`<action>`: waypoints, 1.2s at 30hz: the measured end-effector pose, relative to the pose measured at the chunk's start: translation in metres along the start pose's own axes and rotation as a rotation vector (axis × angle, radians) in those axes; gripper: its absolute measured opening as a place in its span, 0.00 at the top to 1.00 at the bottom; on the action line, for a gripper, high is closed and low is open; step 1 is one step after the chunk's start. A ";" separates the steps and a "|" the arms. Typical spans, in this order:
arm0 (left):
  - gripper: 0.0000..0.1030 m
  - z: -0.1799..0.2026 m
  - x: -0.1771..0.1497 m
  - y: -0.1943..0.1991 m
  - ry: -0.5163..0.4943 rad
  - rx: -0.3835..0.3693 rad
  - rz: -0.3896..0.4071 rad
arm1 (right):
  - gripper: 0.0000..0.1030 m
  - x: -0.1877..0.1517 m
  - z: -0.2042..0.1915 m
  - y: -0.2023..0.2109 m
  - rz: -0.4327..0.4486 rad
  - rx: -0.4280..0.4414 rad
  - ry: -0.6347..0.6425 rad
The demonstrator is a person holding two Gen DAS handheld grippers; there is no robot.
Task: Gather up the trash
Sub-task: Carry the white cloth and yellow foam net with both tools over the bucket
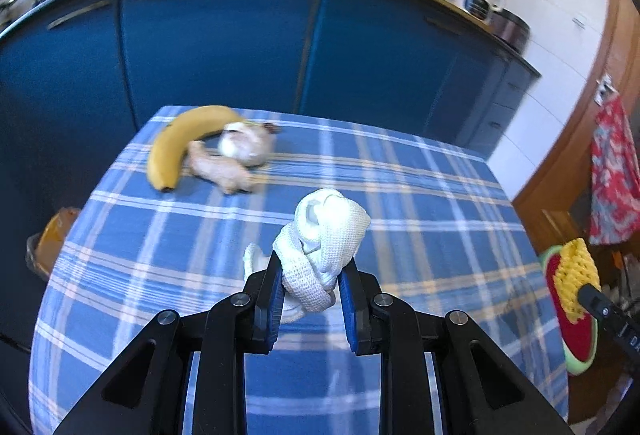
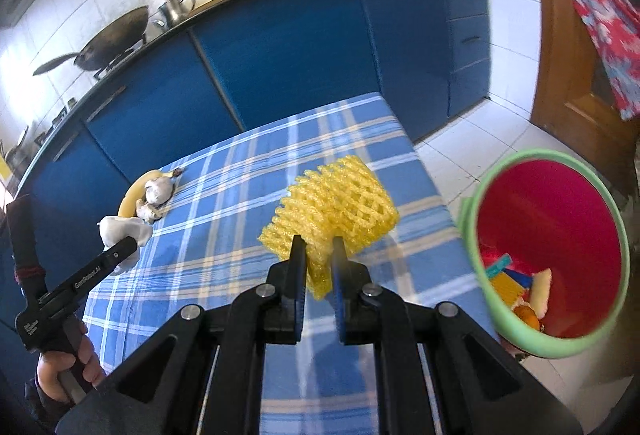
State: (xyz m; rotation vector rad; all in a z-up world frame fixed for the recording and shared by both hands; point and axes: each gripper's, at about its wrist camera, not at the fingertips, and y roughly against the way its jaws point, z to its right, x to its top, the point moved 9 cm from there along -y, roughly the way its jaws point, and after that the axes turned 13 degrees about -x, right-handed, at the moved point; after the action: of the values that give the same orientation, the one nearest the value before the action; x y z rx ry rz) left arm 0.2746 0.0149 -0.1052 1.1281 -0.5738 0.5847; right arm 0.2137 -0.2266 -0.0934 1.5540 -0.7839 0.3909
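Observation:
My left gripper is shut on a crumpled white foam net, held above the blue plaid tablecloth. From the right wrist view that same white net hangs at the left gripper's tip, with a hand on its handle. My right gripper is shut on a yellow foam net, lifted over the table's right part. In the left wrist view the yellow net shows at the far right. Beside the table stands a bin with a green rim and red inside, with several scraps in its bottom.
A banana, a garlic bulb and a ginger piece lie at the table's far left. Blue kitchen cabinets run behind the table. A wok sits on the counter. Patterned red cloth hangs at the wooden door.

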 end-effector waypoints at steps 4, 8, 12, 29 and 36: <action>0.76 0.034 -0.004 -0.001 -0.047 -0.036 -0.018 | 0.87 -0.002 0.025 0.008 0.010 -0.013 -0.042; 0.76 0.069 -0.010 -0.002 -0.097 -0.077 -0.037 | 0.86 -0.004 0.049 0.016 0.023 -0.023 -0.082; 0.76 0.108 -0.016 -0.003 -0.139 -0.147 -0.060 | 0.86 -0.005 0.077 0.023 0.036 -0.043 -0.127; 0.76 0.246 -0.059 -0.033 -0.271 -0.428 -0.204 | 0.81 -0.030 0.203 0.022 -0.011 -0.158 -0.328; 0.76 0.284 -0.074 -0.047 -0.315 -0.476 -0.244 | 0.56 -0.042 0.232 0.021 -0.033 -0.151 -0.378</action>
State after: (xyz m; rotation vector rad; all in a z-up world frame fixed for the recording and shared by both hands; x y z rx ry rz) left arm 0.2186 -0.2766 -0.0958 0.8202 -0.7841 0.0461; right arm 0.1235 -0.4400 -0.1411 1.5145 -1.0510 0.0088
